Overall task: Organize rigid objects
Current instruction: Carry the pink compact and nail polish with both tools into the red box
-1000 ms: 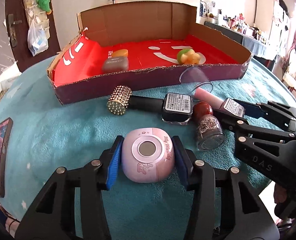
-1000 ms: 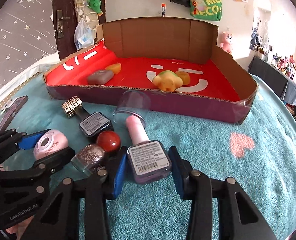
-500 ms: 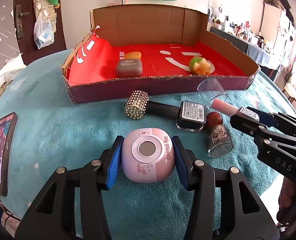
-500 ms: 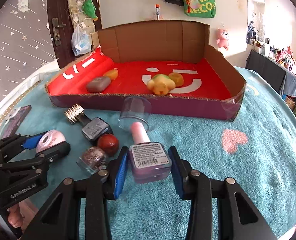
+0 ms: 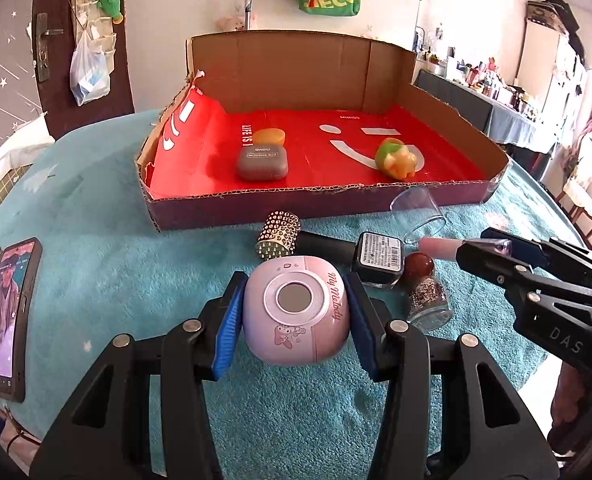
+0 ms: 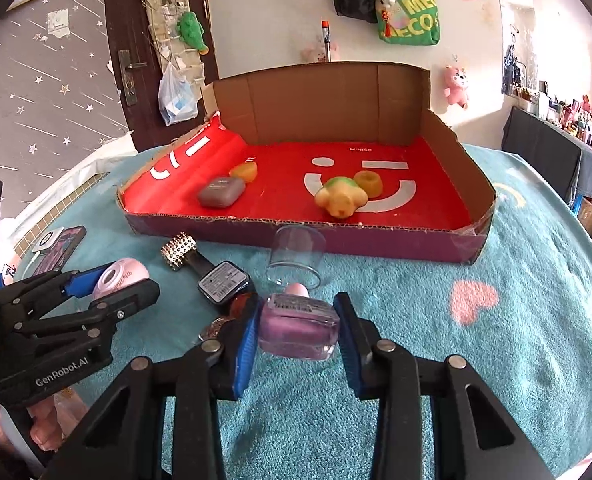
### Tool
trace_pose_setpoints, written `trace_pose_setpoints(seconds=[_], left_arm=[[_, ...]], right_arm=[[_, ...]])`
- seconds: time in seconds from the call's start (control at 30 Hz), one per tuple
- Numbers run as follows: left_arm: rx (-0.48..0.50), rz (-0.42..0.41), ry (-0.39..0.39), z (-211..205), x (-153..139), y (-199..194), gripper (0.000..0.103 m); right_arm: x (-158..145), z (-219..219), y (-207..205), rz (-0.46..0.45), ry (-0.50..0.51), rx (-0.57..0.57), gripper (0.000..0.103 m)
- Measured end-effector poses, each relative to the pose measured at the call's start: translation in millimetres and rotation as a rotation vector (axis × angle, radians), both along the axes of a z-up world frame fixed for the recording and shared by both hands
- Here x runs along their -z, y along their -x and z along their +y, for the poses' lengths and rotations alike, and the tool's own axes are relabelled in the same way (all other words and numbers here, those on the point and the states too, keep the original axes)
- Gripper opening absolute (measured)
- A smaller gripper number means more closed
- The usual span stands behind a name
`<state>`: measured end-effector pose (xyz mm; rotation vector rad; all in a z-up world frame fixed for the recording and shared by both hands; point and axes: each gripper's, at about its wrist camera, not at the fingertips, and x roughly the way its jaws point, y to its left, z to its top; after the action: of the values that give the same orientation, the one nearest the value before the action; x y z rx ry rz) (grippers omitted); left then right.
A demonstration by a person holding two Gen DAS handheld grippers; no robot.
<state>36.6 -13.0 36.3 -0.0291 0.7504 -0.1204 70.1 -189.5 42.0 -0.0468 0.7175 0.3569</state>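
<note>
The left gripper [image 5: 294, 316] fingers are clamping a pink rounded case above the tabletop's near edge. The right gripper [image 6: 296, 330], jaws just closing, is pinching a tilting purple nail polish bottle [image 6: 299, 330]; it could slip short of the cardboard box [image 6: 472, 184].

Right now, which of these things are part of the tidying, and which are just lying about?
Part of the job:
- pink case in the left gripper
- purple bottle in the right gripper
- black bottle
- glitter bottle
- clear cup
- cardboard tray

Just lying about:
- phone
- green bag
</note>
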Motion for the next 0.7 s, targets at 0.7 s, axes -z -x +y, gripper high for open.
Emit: trace_pose_setpoints(seconds=[0.7], left_arm=[[-0.004,0.071,-0.003,-2,18,-8,0.046]], right_arm=[[21,-10,0,0.055,-0.01,0.011,0.038]])
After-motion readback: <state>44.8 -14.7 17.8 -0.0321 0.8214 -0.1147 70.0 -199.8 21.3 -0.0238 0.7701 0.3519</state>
